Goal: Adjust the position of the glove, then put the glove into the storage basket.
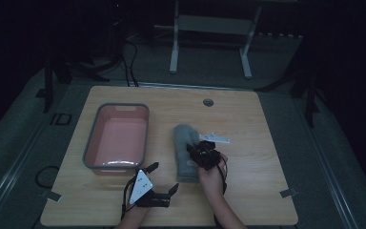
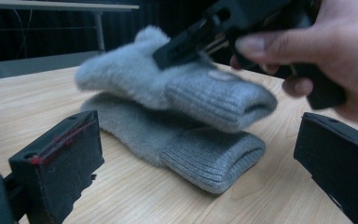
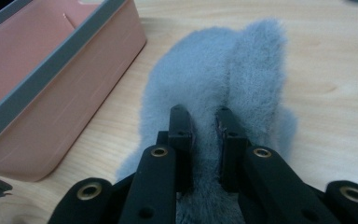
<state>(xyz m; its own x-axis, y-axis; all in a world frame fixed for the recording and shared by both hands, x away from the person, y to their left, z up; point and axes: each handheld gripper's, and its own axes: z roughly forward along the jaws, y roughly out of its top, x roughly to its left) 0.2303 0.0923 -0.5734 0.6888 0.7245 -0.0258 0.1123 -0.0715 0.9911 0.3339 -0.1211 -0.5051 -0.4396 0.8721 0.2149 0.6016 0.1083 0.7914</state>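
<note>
The right gripper [image 3: 204, 116] pinches the top soft, fuzzy grey sock [image 2: 177, 84] with a ribbed cuff, lifting it off its twin [image 2: 186, 144]; the left gripper [image 1: 164, 179] waits wide open.

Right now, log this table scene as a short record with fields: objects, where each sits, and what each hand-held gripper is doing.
surface: wooden table
held item: upper grey sock, lifted, with one lower grey sock lying flat beneath it
container: pink bin with grey rim, nothing visible inside, left of the socks in the high view
right hand-held gripper: jaws shut on the upper grey sock
left hand-held gripper: jaws open, holding nothing, low over the table near the bin's front edge, pointed toward the socks
</note>
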